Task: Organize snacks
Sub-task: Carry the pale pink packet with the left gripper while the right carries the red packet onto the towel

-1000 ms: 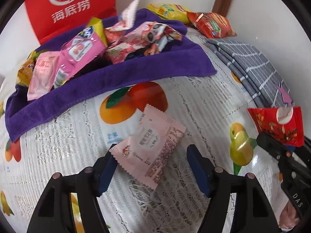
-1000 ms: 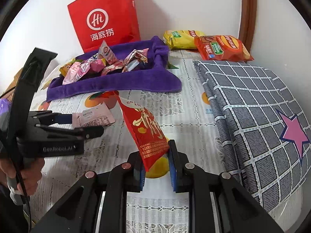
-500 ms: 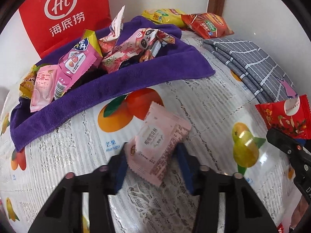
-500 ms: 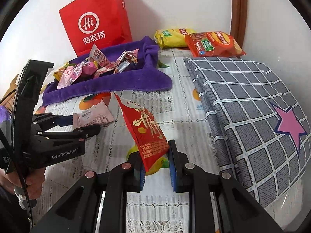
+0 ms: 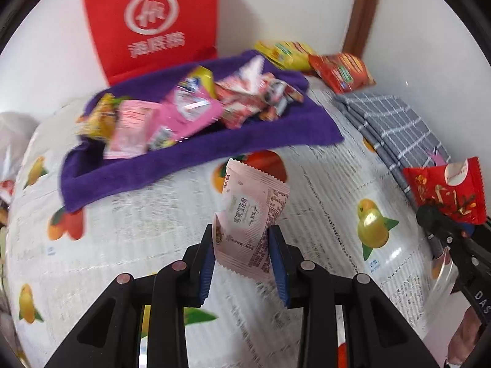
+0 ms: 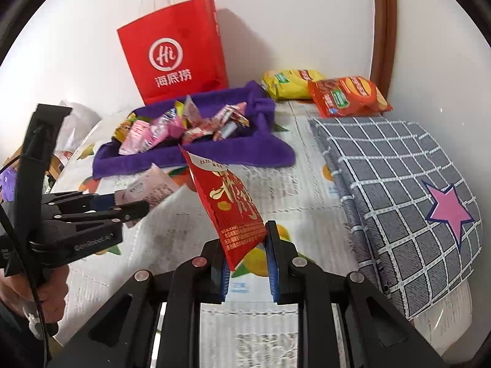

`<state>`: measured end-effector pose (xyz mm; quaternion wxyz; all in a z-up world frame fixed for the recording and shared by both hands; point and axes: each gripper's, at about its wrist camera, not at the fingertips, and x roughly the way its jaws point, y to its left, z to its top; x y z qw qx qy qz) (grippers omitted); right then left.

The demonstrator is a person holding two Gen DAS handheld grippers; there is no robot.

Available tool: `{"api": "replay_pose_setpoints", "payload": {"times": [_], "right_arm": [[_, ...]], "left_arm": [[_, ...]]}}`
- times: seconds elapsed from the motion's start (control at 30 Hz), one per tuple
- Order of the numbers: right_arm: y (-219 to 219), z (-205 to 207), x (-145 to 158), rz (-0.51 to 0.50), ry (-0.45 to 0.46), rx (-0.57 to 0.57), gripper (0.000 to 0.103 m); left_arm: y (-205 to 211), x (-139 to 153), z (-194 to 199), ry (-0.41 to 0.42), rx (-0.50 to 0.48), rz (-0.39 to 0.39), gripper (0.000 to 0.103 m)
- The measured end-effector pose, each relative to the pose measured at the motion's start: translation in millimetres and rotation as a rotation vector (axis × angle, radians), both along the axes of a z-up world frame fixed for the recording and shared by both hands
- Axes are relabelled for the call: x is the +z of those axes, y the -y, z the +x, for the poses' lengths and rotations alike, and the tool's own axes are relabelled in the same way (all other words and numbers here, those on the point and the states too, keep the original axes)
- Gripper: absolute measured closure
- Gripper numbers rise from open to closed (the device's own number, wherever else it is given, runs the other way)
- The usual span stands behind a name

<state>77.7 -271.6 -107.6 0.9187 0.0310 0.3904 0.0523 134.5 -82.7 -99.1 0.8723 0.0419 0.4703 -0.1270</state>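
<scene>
Holding 2 packets clear of tablecloth (image 5: 322,184): left gripper (image 5: 242,259) clamped on pink packet (image 5: 251,211), right gripper (image 6: 247,259) clamped on red packet (image 6: 230,202). Purple towel pile (image 6: 196,128) ahead of both grippers, well stocked. Remaining: deposit both; chip bags (image 6: 325,92) beyond unsorted.

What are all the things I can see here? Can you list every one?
Pink snack packet: one, pale pink, held above the tablecloth.
Red snack packet: one, red, held above the tablecloth.
Snack pile: several, mostly pink and red, on the purple towel.
Purple towel: one, purple, mid-table.
Paper bag: one, red, against the wall.
Chip bags: two, yellow and orange-red, far corner.
Checked cloth: one, grey with a pink star, right side.
Tablecloth: one, white with fruit prints.
Left gripper: black, blue pads, shut on the pink packet.
Right gripper: black, shut on the red packet.
</scene>
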Motion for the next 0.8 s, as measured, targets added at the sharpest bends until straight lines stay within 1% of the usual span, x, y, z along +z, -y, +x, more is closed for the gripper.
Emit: {"api": "replay_pose_setpoints", "payload": {"times": [0.2, 0.3, 0.37, 0.57, 0.7, 0.8], "right_arm": [[-15, -8, 21, 0.004, 0.016, -0.007, 0.083], [-19, -12, 32, 0.022, 0.022, -0.002, 0.083], [-21, -16, 39, 0.021, 0.031, -0.01, 0.083], [-28, -31, 62, 0.025, 0.066, -0.032, 0.083], [-38, -41, 77, -0.013, 0.104, -0.043, 0.083], [-42, -42, 84, 0.003, 0.109, -0.025, 0.083]], "left_arm": [[-32, 33, -17, 0.043, 0.061, -0.011, 0.071], [-43, 48, -25, 0.072, 0.092, -0.007, 0.071], [-53, 59, -32, 0.088, 0.112, -0.021, 0.071], [-72, 77, -49, 0.122, 0.14, -0.035, 0.071], [-79, 86, -56, 0.137, 0.153, -0.043, 0.071], [-82, 89, -57, 0.138, 0.164, -0.04, 0.071]]}}
